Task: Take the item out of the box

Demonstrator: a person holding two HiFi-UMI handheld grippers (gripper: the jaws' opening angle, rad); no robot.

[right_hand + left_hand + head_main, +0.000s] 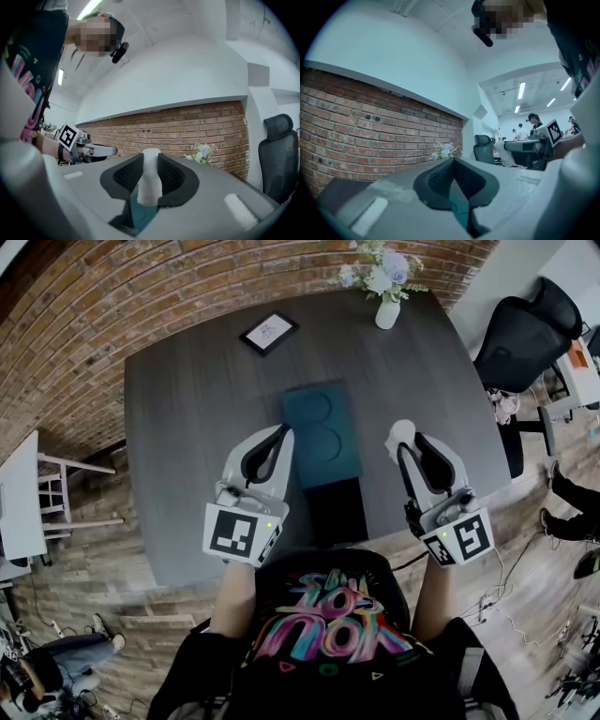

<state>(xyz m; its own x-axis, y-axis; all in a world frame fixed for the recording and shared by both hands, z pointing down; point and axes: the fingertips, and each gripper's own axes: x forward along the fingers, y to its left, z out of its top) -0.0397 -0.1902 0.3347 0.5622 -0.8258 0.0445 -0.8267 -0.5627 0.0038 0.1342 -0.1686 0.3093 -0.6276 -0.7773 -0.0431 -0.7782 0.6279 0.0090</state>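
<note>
My right gripper's (150, 161) jaws are clamped on the white, bottle-shaped item (149, 183), held level just right of the teal box (323, 432) and outside it. My left gripper (279, 435), jaws together and empty, hovers level at the box's left edge. The dark table (187, 427) lies bare beyond.

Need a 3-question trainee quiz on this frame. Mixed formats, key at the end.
1. What does the right gripper hold? A) white item B) frame C) nothing
2. True or false: the vase stands at the far edge of the table, apart from the box.
3. Fill in: the left gripper has its jaws ___, with nothing between them.
Key: 1 A; 2 true; 3 shut.
</note>
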